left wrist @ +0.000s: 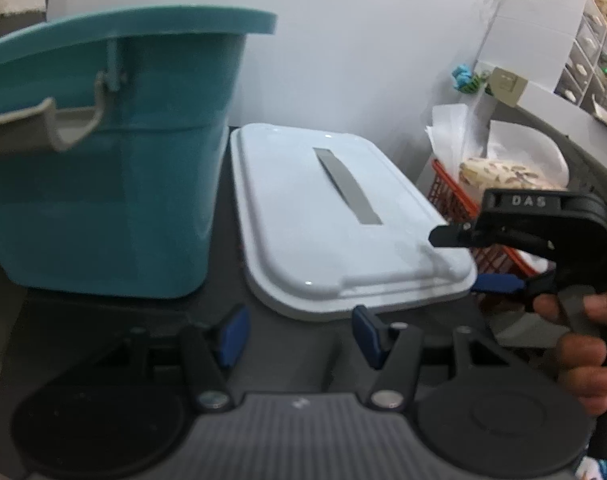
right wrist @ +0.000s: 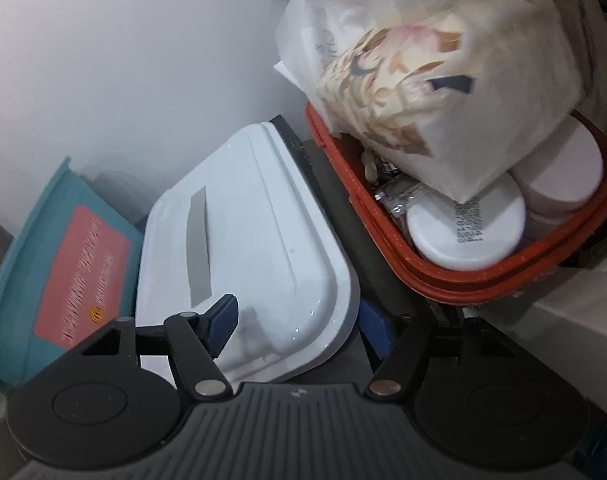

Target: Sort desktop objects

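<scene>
White plastic lid point(left wrist: 335, 216) lies flat on the dark desk point(left wrist: 103, 320), just right of the teal bin point(left wrist: 103, 160). The right gripper point(right wrist: 299, 324) has its jaws apart, straddling the lid's near right corner. The left gripper point(left wrist: 299, 332), also apart, hovers before the lid's near edge. An orange basket point(right wrist: 383, 232) stands right of the lid.

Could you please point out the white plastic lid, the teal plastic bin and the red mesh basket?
white plastic lid point(left wrist: 303, 216): left wrist view, top surface.
teal plastic bin point(left wrist: 103, 208): left wrist view, front wall.
red mesh basket point(right wrist: 343, 184): right wrist view, rim.
</scene>
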`<state>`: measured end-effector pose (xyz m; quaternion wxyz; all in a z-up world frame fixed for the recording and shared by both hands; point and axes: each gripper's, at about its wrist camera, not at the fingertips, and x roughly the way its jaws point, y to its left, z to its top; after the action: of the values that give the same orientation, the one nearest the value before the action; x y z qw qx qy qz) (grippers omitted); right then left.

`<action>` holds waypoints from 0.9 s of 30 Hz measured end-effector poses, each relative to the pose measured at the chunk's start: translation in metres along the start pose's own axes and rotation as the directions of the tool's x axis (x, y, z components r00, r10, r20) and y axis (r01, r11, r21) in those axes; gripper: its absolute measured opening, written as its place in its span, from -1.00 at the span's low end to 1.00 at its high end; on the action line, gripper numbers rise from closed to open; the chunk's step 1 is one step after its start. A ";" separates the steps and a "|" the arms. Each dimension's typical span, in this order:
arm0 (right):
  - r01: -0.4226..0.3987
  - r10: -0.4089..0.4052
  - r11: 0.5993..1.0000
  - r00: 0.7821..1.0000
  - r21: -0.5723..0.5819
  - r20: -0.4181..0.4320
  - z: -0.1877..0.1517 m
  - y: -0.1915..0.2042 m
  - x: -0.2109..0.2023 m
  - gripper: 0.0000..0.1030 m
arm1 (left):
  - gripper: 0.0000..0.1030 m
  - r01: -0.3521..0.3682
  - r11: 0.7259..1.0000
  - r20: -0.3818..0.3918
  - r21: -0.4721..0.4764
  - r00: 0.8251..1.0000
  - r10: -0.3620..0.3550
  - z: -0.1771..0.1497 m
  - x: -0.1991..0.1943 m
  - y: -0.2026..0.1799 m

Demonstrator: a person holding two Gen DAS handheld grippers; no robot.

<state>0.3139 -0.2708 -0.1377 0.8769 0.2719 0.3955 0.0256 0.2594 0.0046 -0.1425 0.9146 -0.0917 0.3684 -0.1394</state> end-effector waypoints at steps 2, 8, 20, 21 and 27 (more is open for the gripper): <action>-0.040 0.040 0.999 0.999 -0.002 0.015 -0.001 0.003 -0.005 0.38 | 0.15 0.013 1.000 0.004 0.002 1.000 -0.013 0.000 0.001 0.000; -0.133 0.133 0.991 0.990 -0.009 0.049 -0.004 0.012 -0.017 0.40 | 0.15 0.040 0.999 0.016 0.003 0.999 -0.040 0.001 0.003 0.000; -0.329 0.303 0.926 0.940 0.185 0.157 0.006 -0.012 -0.012 0.42 | 0.14 0.075 0.997 0.063 -0.031 0.995 -0.073 0.007 -0.001 0.006; -0.351 0.321 0.914 0.932 0.204 0.166 0.006 -0.015 -0.011 0.42 | 0.14 0.080 0.996 0.070 -0.031 0.994 -0.078 0.007 -0.002 0.006; -0.438 0.408 0.870 0.897 0.226 0.168 0.010 -0.014 -0.003 0.42 | 0.14 0.085 0.996 0.091 -0.016 0.992 -0.083 0.009 -0.006 0.004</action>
<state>0.3170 -0.2879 -0.1368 0.8283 0.4647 0.2750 0.1496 0.2623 0.0115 -0.1330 0.9226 -0.1223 0.3239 -0.1701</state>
